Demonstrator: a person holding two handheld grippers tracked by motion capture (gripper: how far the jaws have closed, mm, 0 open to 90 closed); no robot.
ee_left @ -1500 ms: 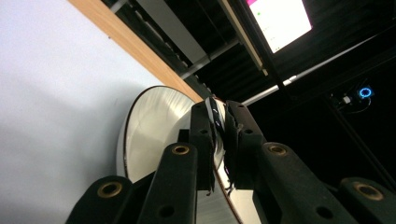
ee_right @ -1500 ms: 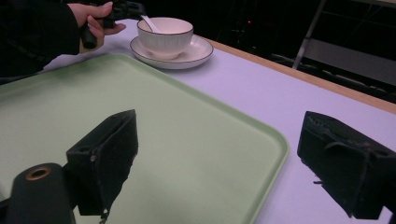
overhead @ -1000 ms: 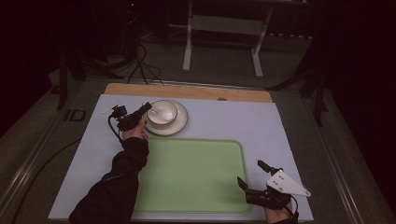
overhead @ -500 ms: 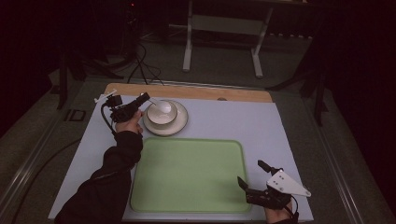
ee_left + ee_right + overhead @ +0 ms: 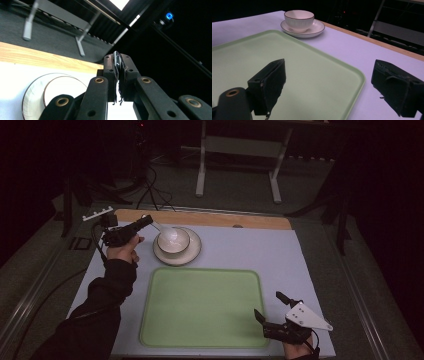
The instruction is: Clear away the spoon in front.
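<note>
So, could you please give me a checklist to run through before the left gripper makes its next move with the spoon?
1. Left gripper fingers shut on the spoon: ok.
2. Spoon's far end free of the cup: cannot tell; the high view shows it reaching over the cup's rim.
3. Cup upright and centred on its saucer: ok.
4. Green tray has nothing on it: ok.
5. Right gripper open and low by the tray's near right corner, away from the cup: ok.
</note>
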